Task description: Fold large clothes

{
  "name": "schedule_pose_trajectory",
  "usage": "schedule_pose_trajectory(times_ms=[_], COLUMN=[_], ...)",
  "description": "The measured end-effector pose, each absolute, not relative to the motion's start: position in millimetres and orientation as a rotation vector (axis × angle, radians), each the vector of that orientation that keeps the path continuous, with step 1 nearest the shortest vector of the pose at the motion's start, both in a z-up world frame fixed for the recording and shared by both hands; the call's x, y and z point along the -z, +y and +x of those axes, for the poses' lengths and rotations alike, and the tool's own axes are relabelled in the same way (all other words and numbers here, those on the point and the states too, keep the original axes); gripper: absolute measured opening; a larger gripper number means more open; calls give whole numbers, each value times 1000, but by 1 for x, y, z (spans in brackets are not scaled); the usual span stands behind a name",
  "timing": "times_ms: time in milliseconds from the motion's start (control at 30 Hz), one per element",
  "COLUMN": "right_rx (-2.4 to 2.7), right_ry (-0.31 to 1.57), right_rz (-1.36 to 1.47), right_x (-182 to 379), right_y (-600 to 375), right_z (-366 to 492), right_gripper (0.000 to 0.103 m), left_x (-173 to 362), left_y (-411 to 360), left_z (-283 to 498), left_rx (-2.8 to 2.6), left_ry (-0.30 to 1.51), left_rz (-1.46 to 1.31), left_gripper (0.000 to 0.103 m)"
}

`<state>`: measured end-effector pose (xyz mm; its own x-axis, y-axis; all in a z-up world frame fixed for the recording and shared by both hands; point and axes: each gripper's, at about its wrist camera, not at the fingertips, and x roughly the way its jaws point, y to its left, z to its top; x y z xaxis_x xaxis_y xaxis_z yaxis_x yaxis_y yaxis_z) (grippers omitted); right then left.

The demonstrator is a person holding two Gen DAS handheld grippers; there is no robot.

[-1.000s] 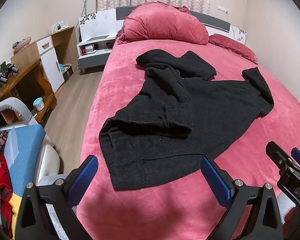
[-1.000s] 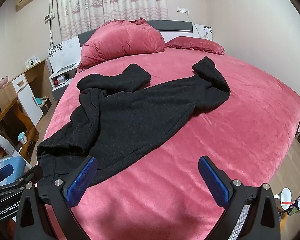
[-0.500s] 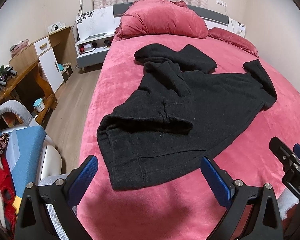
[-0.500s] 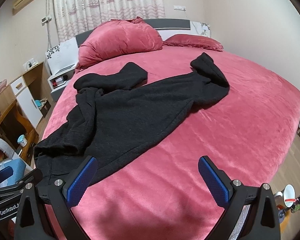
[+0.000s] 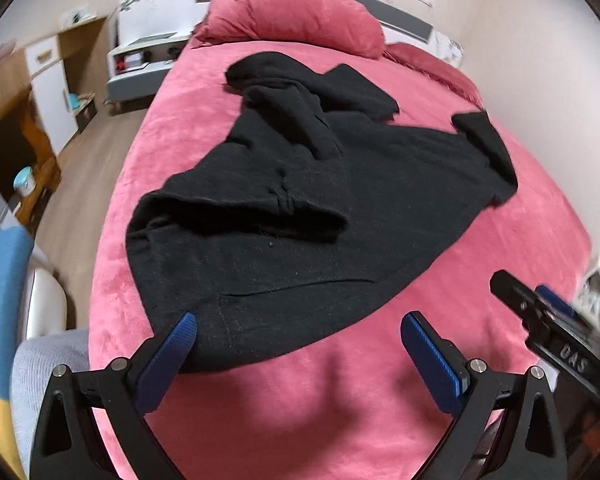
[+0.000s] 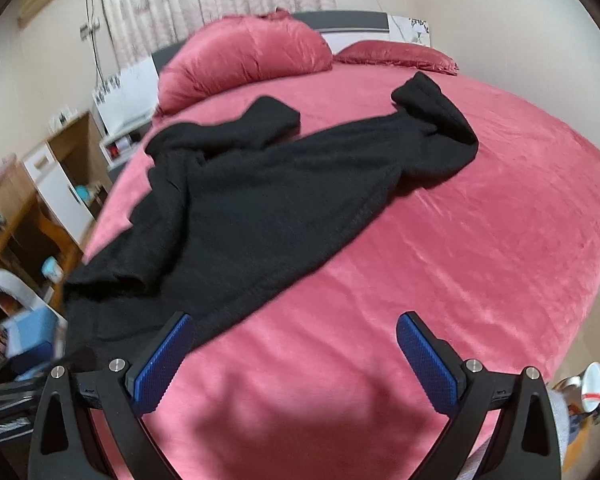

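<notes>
A large black knitted garment [image 5: 300, 208] [image 6: 260, 200] lies crumpled across a bed covered in a red blanket [image 5: 340, 400] [image 6: 480, 248]. One part is folded over itself at the near left, and a sleeve reaches toward the far right. My left gripper [image 5: 298, 340] stands open just above the garment's near hem, its left pad over the black cloth. My right gripper [image 6: 294, 340] is open over the blanket at the garment's near right edge. Nothing is held. The right gripper's body [image 5: 556, 336] shows at the right of the left wrist view.
A big red pillow [image 5: 292, 16] and a flatter one [image 6: 396, 54] lie at the headboard. Left of the bed are wood floor [image 5: 96, 152], a white nightstand [image 5: 140, 60], a wooden desk [image 6: 28, 216] and a chair piled with clothes [image 5: 4, 280]. A cup [image 6: 592, 384] sits at the far right.
Both grippers have moved forward and lower toward the bed, so the garment's near hem now lies right at the fingertips. Both stay open. The garment has not moved.
</notes>
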<state>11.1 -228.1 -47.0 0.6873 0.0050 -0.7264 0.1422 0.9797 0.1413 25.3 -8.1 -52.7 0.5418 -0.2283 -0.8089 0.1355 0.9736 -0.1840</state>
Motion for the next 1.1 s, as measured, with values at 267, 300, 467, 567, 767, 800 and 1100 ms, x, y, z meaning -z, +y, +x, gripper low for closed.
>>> schedule_pose_trajectory(times_ms=[267,300,467,567,767,800,1100], right_rx=[117,131,204,245,223,225,336], right_ry=[934,941,927,901,842,834,799], right_rz=[187,207,228,219,312,335,475], right_x=[82,85,84,79,75,74,69], right_y=[-282,-296,-347,-370,-428,-437,-518], right_z=[37,41,58,67,103,110,192], right_gripper=[90,89,84,83,79,77,76], left_x=[67,67,69,68,81,85,100], left_y=[-27,-29,-37,-44,-66,-68,-56], left_z=[30,33,47,51,61,62,63], left_rx=[174,162,233,273,327,335,336], left_ry=[961,959,975,931,859,861,794], left_rz=[153,171,154,167,359,385,429], left_gripper=[103,103,93,92,64,60,81])
